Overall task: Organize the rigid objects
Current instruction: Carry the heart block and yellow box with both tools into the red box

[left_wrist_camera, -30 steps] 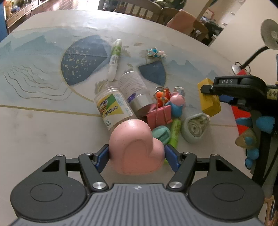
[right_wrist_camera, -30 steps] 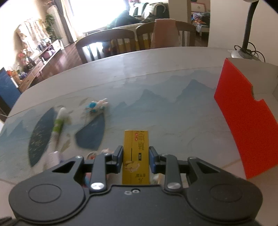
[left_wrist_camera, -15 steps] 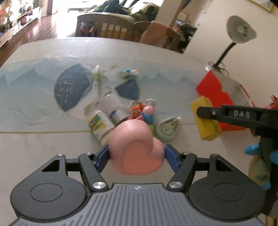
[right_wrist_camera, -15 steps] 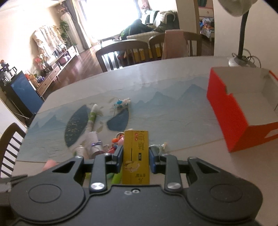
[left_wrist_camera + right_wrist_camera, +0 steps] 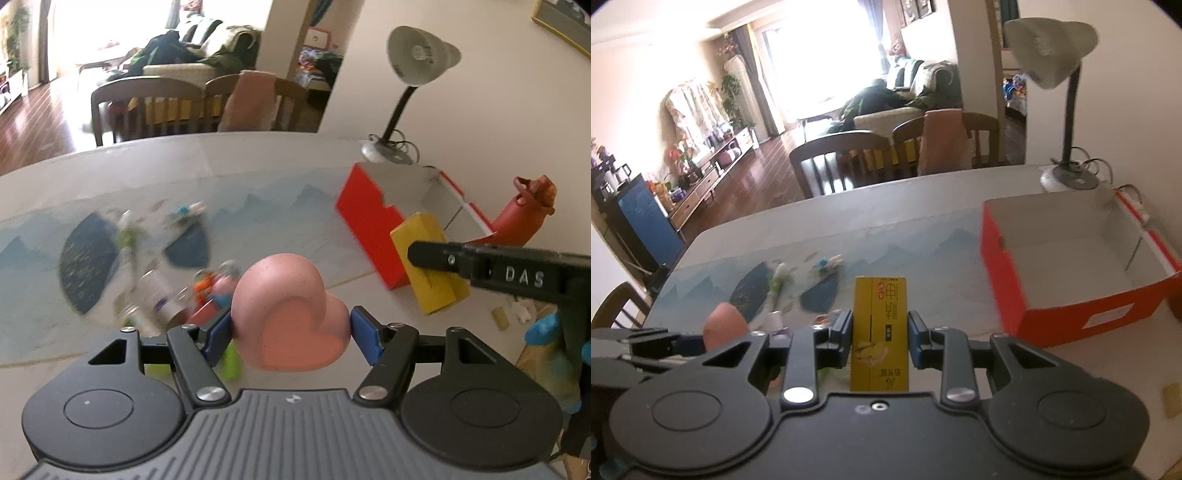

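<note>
My left gripper is shut on a pink heart-shaped block and holds it above the table. My right gripper is shut on a yellow carton, also held above the table; the carton also shows in the left wrist view, just in front of the open red box. The box is white inside and stands to the right. A pile of small items with a bottle and keychain toys lies on the table mat below my left gripper, blurred.
A desk lamp stands behind the box. A pen and a small toy lie on the blue-patterned mat. Wooden chairs stand at the far table edge. A red-brown figure is right of the box.
Both grippers have risen and moved right toward the red box with their objects held. The pile now lies farther below and to the left.
</note>
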{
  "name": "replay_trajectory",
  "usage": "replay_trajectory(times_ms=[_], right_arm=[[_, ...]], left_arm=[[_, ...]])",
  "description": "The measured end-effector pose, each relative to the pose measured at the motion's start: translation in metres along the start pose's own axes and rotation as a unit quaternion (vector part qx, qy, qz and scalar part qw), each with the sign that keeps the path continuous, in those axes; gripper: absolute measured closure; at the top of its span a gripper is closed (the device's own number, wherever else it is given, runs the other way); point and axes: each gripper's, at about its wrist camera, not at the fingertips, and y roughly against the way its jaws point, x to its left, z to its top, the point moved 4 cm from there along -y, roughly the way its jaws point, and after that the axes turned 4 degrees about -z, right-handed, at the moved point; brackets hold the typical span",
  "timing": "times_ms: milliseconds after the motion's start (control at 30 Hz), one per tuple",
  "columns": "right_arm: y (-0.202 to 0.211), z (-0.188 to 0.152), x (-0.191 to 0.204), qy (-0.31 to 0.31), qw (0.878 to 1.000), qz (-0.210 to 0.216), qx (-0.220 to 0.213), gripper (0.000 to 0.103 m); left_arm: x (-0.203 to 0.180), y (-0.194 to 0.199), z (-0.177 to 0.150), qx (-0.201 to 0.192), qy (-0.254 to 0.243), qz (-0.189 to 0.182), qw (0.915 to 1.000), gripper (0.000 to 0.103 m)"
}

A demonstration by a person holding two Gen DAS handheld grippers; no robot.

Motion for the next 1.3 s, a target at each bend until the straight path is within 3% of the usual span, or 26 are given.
replay_trajectory(times_ms=[367,633,933,1300], right_arm=[[-0.032,0.033,-0.106,-0.010,1.000,-0.026,0.005,0.074],[-0.059,0.049,-0.171,-0.009,0.999,-0.044,0.016,0.074],[-0.093,0.050,-0.217,0.008,0.997,-0.065,0.038,0.074],[-0.147,0.038,-0.248,0.035,0.992,-0.081,0.091,0.074]], left_arm=[[-0.087,-0.080,0.061,0.020,-0.023,-0.021,0.9993,0.035],[-0.134,-0.147,0.101,0.031,-0.042,-0.008,0.9986,0.034],[-0.169,-0.228,0.135,0.058,-0.051,0.004,0.9970,0.034],[-0.187,-0.322,0.140,0.128,-0.073,0.017,0.9889,0.034]])
